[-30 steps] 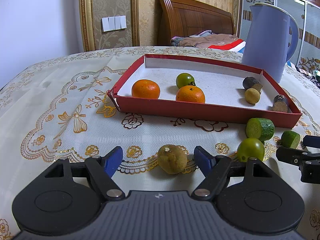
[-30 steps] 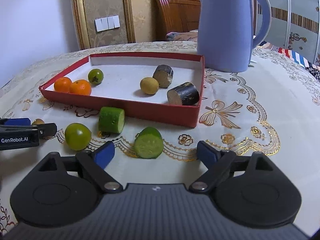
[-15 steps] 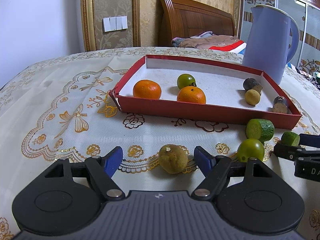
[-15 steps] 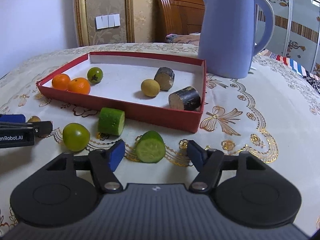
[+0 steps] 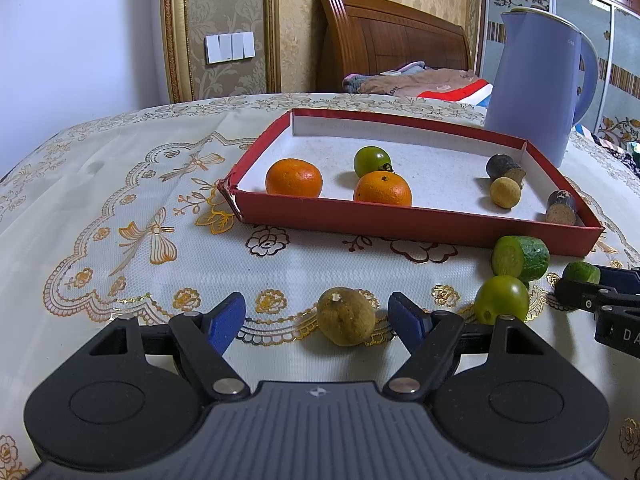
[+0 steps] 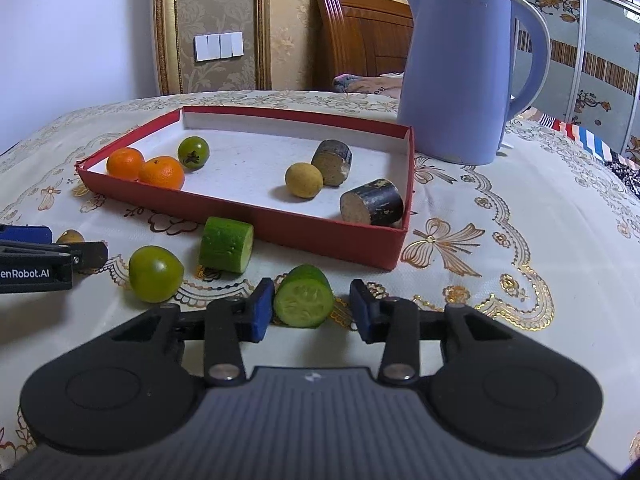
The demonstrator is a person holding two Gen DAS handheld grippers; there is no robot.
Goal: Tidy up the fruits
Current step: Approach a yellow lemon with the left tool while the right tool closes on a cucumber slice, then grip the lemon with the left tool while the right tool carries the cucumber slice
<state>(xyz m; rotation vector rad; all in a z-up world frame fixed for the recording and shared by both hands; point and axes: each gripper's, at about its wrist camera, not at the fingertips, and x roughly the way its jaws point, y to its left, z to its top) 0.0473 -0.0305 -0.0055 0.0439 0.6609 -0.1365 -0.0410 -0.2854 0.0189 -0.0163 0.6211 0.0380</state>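
Observation:
A red tray [image 5: 416, 222] [image 6: 280, 222] holds two oranges [image 5: 294, 177], a green tomato [image 5: 372, 161], a small yellow fruit [image 6: 303, 180] and two dark cane pieces [image 6: 372, 202]. My left gripper [image 5: 320, 318] is open around a brownish-yellow fruit [image 5: 346, 316] on the cloth. My right gripper [image 6: 312, 310] is open, its jaws close on either side of a cucumber piece [image 6: 305, 297]; the left pad [image 6: 262, 308] nearly touches it. A second cucumber piece [image 6: 226, 244] and a green tomato [image 6: 155, 273] lie on the cloth between the grippers.
A tall blue kettle [image 6: 460, 68] stands behind the tray's right corner. The table carries a cream embroidered cloth [image 5: 120, 208]. A wooden headboard [image 5: 392, 40] and a wall lie beyond the table's far edge.
My right gripper has moved forward around the cucumber piece and its jaws have narrowed markedly. My left gripper has stayed open around the brownish fruit, barely moving.

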